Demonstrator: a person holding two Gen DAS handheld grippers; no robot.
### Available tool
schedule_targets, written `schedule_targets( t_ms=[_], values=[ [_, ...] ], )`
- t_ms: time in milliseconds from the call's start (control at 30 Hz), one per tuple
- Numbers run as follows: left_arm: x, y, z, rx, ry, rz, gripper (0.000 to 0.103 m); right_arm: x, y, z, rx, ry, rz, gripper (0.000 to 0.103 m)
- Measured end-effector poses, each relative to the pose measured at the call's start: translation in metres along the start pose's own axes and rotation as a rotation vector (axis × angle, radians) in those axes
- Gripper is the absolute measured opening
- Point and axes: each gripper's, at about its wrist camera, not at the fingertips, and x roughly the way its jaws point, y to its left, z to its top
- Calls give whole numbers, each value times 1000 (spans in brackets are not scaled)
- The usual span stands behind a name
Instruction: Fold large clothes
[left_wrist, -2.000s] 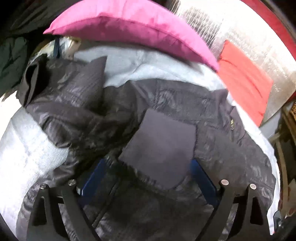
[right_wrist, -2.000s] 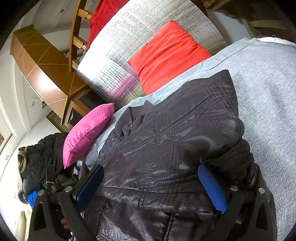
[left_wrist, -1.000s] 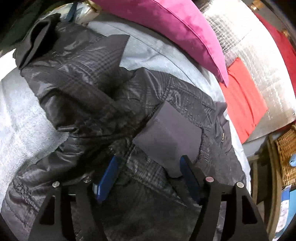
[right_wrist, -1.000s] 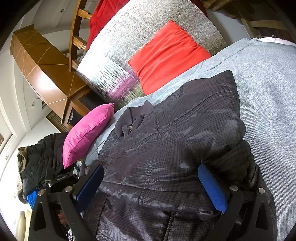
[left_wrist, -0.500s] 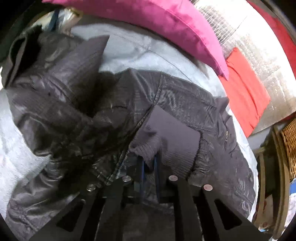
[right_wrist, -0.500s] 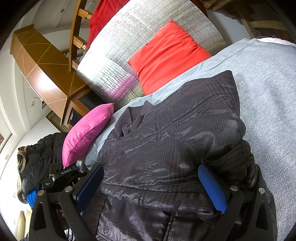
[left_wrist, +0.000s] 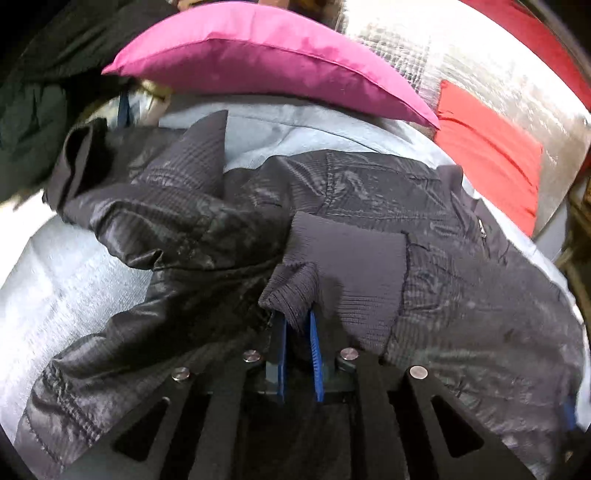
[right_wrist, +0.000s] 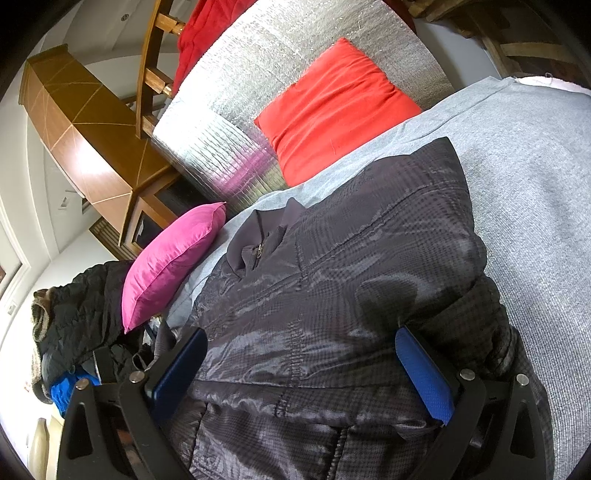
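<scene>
A large dark shiny jacket (left_wrist: 369, 192) lies spread on a grey bed cover (left_wrist: 74, 266); it also shows in the right wrist view (right_wrist: 351, 277). My left gripper (left_wrist: 297, 325) is shut on the jacket's ribbed knit cuff (left_wrist: 343, 258), with the sleeve bunched to its left. My right gripper (right_wrist: 299, 365) is open and rests low over the jacket's body, with its blue pads on either side of the fabric and nothing pinched. The collar and zip (right_wrist: 258, 247) point toward the pillows.
A pink pillow (left_wrist: 266, 55) and a red pillow (right_wrist: 332, 107) lean on a silver quilted headboard (right_wrist: 258, 74). A pile of other dark clothes (right_wrist: 74, 306) sits at the bed's left edge. A wooden cabinet (right_wrist: 85, 122) stands behind. Grey cover (right_wrist: 535, 203) lies to the right.
My left gripper went from open around the knit cuff to shut on it, then lifted and pulled it, bunching the sleeve. My right gripper stayed open and still.
</scene>
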Motion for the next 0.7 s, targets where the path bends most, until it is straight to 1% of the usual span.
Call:
schedule_targets(
  t_ms=[67,133,167,200,233,300,367,433,500,533,567,633,700],
  values=[
    [1,5,0,-19,1,-23,13,-1,0,2,10,8,1,103],
    [0,11,0,-42,0,-51,13,-6,9,9,14,66,-31,103],
    [0,12,0,-49,0,-60,13,-13,12,15,29,72,-19,103],
    [1,14,0,-56,-3,-69,13,-24,15,23,44,56,16,103],
    [0,13,0,-61,-5,-76,13,-31,18,32,45,35,25,103],
    [0,17,-1,-76,-7,-93,13,-45,19,59,50,-15,13,103],
    [-1,20,-1,-90,-8,-109,13,-37,11,84,100,9,34,103],
    [-4,22,-1,-95,-11,-117,13,-17,-4,106,164,40,32,103],
    [-3,22,-1,-98,-13,-121,13,9,-22,117,232,107,54,103],
    [-3,22,-1,-100,-15,-125,13,21,-30,118,255,139,43,103],
    [-2,22,-1,-101,-16,-128,13,38,-42,119,264,176,-14,103],
    [-2,23,-2,-101,-20,-133,14,56,-56,120,241,197,-105,103],
    [-1,23,-2,-102,-22,-136,14,65,-60,127,203,181,-132,103]
  ],
)
